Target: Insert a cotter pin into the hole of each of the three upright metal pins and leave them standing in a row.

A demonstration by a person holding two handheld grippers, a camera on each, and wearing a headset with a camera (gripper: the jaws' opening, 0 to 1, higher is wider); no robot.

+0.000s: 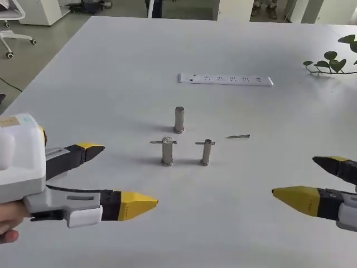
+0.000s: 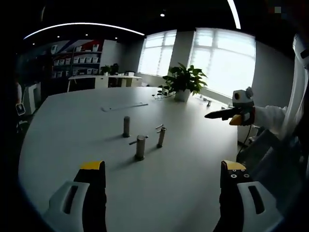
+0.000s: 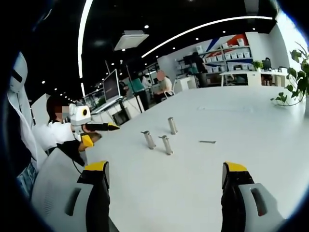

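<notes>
Metal pins (image 1: 179,120) (image 1: 167,155) (image 1: 206,156): three upright; cotter pins (image 1: 163,142) (image 1: 205,143) (image 1: 239,136): two inserted, one loose

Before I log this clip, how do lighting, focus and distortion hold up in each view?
Head view: even light, sharp, faint soft shadows beside the metal pins. Left gripper view: windows blown out, room dim, fisheye bends the table edge. Right gripper view: ceiling light strips curve, loose cotter pin tiny but legible.
</notes>
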